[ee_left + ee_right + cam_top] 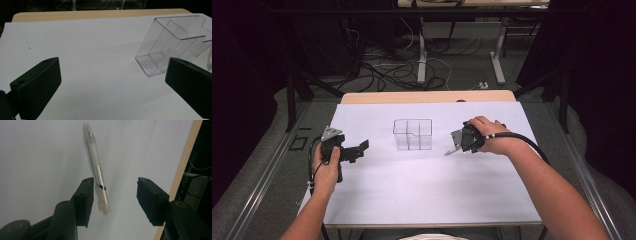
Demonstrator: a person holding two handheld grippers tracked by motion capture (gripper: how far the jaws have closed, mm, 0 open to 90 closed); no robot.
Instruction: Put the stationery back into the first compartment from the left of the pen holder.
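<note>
The left hand-held gripper (pixel 354 149) is held above the white-covered counter (pixel 422 190) by the person's left hand (pixel 326 170), its black jaws spread wide apart with nothing between them. In the left gripper view a clear plastic organiser box with inner dividers (pixel 172 42) is seen ahead of the jaws and toward the right-hand jaw, standing on the counter sheet and well apart from both jaws. In the high view this box (pixel 413 134) lies between the two hand-held grippers, nearer the far edge of the counter than either.

The right hand-held gripper (pixel 454 148) is held by the right hand (pixel 489 136) low over the counter, tilted downward, just beside the box on its right side. Its jaws are released and apart. In the right gripper view a clear plastic pen with a frosted grip (pixel 97 170) is seen lying flat on the white sheet, its rear end within the gap between the jaws and close against the left-hand jaw; whether it is touched by that jaw cannot be told. The rest of the pen extends forward, beyond the jaw tips. A wooden counter edge (pixel 183 165) is seen past the right-hand jaw.
</note>
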